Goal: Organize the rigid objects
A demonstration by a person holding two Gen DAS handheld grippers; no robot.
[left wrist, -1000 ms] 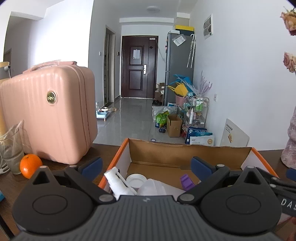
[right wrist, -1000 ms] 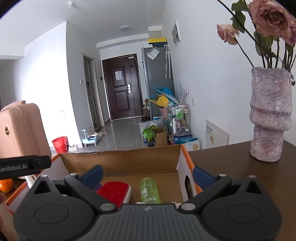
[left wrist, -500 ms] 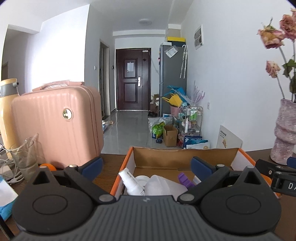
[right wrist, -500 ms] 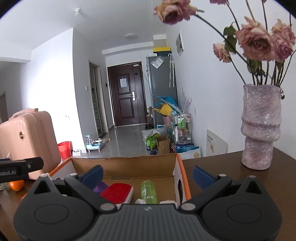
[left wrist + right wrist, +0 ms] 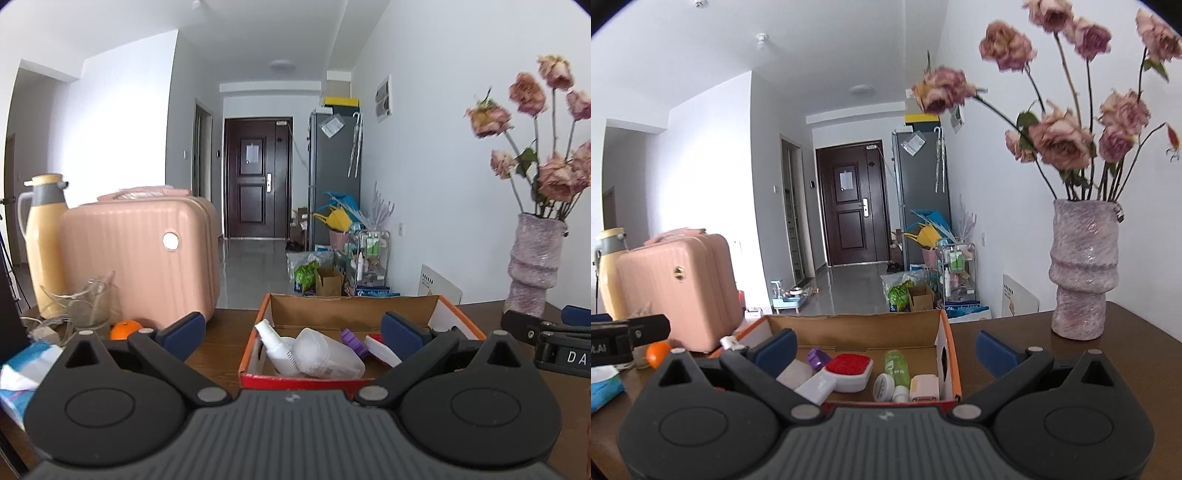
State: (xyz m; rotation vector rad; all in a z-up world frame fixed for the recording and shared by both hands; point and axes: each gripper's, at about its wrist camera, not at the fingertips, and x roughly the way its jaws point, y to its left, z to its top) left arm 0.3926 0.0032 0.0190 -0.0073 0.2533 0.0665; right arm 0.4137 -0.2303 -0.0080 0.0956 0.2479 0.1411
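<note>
Sharing one box (image 5: 943, 360): two bottles, one brush (image 5: 849, 371).

Home: entry door (image 5: 257, 177), fridge (image 5: 334, 177), suitcase (image 5: 140, 258).

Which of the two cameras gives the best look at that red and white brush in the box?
The right wrist view. There the red and white brush lies in full sight in the cardboard box, red pad up, handle toward the camera. In the left wrist view only a sliver of it shows, behind the left gripper's finger.
</note>
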